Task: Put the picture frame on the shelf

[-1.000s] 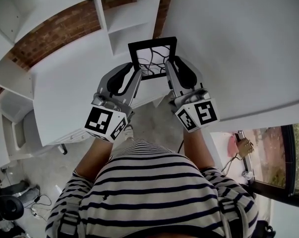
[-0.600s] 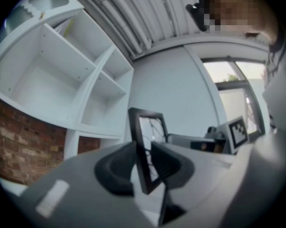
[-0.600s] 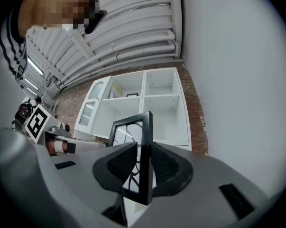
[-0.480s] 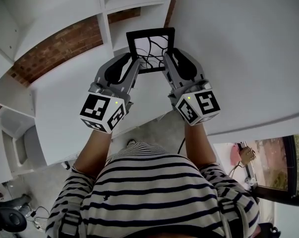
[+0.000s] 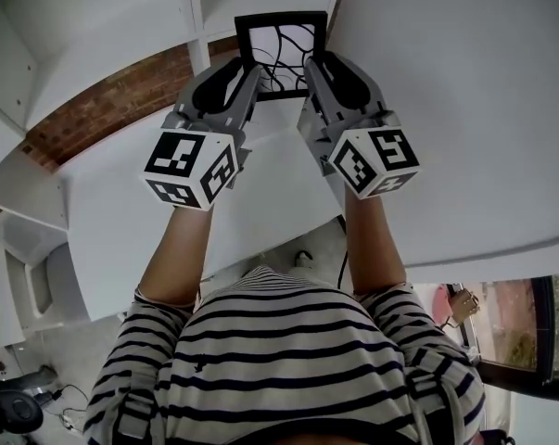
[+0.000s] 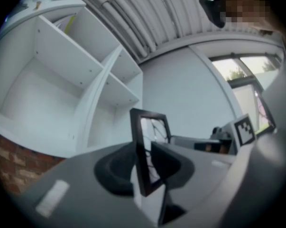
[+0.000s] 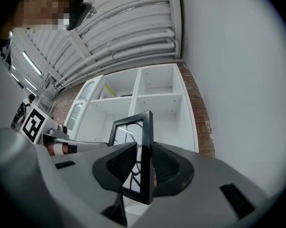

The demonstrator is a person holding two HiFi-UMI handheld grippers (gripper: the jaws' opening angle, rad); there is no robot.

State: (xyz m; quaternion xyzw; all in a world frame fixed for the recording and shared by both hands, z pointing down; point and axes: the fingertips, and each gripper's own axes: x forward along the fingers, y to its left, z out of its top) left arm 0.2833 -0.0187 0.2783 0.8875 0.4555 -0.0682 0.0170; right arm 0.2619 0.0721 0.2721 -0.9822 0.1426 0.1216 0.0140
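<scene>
A black picture frame (image 5: 281,49) with a white, black-lined picture is held up between both grippers in front of the white shelf unit (image 5: 94,26). My left gripper (image 5: 248,80) is shut on the frame's left edge, and my right gripper (image 5: 312,72) is shut on its right edge. In the left gripper view the frame (image 6: 150,141) stands upright between the jaws of the left gripper (image 6: 145,172), with the shelf's compartments (image 6: 71,80) behind. In the right gripper view the frame (image 7: 133,144) is clamped by the right gripper (image 7: 143,167), facing the shelf's open cubbies (image 7: 154,101).
A brick wall (image 5: 103,86) shows behind the shelf unit. A large white panel (image 5: 455,109) rises on the right. A white tabletop (image 5: 112,221) lies below the grippers. The person's striped shirt (image 5: 288,360) fills the bottom of the head view. Cables lie on the floor (image 5: 70,392).
Both grippers have carried the frame upward and forward, from over the tabletop to the front of the shelf's compartments. Both grips are unchanged.
</scene>
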